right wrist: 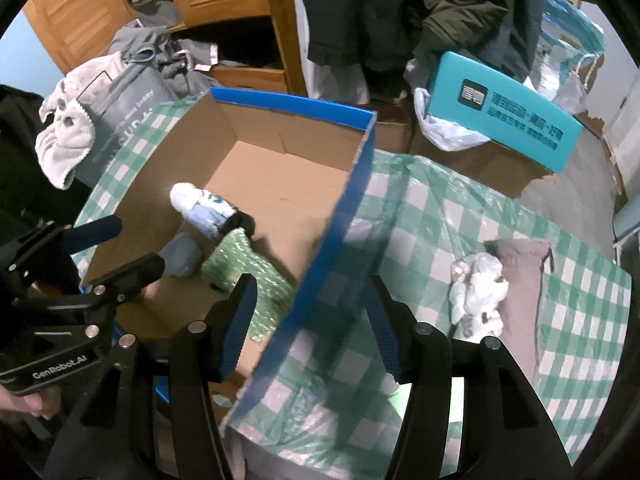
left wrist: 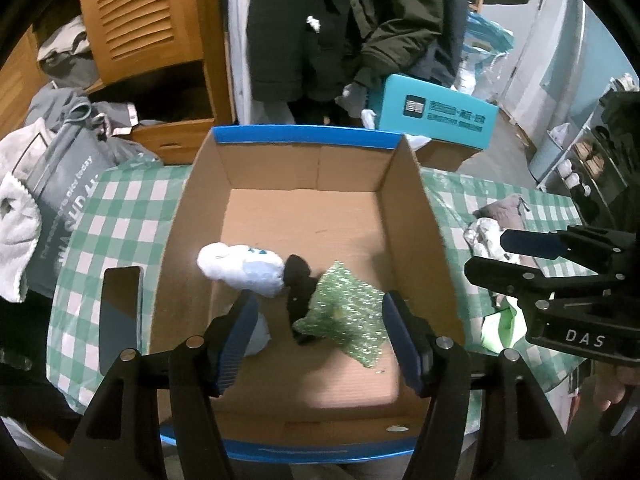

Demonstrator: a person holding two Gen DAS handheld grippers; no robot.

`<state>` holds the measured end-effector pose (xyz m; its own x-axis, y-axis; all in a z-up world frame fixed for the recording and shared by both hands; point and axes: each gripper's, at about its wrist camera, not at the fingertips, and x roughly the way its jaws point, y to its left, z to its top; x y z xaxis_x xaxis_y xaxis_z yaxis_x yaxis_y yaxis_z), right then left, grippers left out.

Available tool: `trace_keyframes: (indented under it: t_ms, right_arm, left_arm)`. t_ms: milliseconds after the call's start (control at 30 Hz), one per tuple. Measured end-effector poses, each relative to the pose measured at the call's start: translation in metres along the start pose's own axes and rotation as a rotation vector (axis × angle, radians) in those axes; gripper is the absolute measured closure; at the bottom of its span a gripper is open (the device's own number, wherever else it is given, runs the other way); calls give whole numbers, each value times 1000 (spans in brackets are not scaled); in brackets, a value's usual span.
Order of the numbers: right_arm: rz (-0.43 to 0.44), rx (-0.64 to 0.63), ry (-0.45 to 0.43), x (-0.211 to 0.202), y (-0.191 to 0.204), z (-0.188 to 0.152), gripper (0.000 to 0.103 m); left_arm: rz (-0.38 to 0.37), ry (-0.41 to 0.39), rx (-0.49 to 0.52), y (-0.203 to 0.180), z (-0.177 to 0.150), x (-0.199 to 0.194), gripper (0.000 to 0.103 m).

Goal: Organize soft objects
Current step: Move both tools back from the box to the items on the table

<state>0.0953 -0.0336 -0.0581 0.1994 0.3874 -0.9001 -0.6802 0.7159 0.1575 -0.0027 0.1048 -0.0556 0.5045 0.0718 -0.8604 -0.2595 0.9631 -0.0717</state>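
Left gripper (left wrist: 316, 340): jaws stood apart above the cardboard box (left wrist: 404, 220), nothing was between the pads; a green sparkly cloth (left wrist: 344, 312) lay just under them on the box floor.
Right gripper (right wrist: 312, 320): jaws stood apart and empty, they straddled the blue-edged side wall of the box, one finger over the inside and one over the checked tablecloth (right wrist: 440, 220).
Box content: a white and pale blue sock (left wrist: 240, 268), a black soft piece (left wrist: 298, 284) that touched the green cloth, and a small grey bundle (right wrist: 182, 256) near the left finger.
Things still outside: a white crumpled cloth (right wrist: 476, 288) that lay against a brownish grey folded fabric (right wrist: 524, 280) on the tablecloth, well apart from the box; a bright green item (left wrist: 500, 328) just beside the box wall, mostly hidden.
Progress: in my judgement about half was done, several soft things were already in the box.
Remaining: the pieces on the tablecloth probably had to go in next, most likely with the right gripper, which was nearer to them.
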Motion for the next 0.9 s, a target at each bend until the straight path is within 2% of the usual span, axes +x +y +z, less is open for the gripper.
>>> trace_keyframes:
  t_ms: [233,900]
  right_arm:
    - [-15,38,-5,-8,-26,-13,47]
    - [-57,193,-19,-34,-110,-59,47]
  left_arm:
    - [-54,8,25,-23,1,-1,37]
    - [-89,22,148,-101,4,5,37]
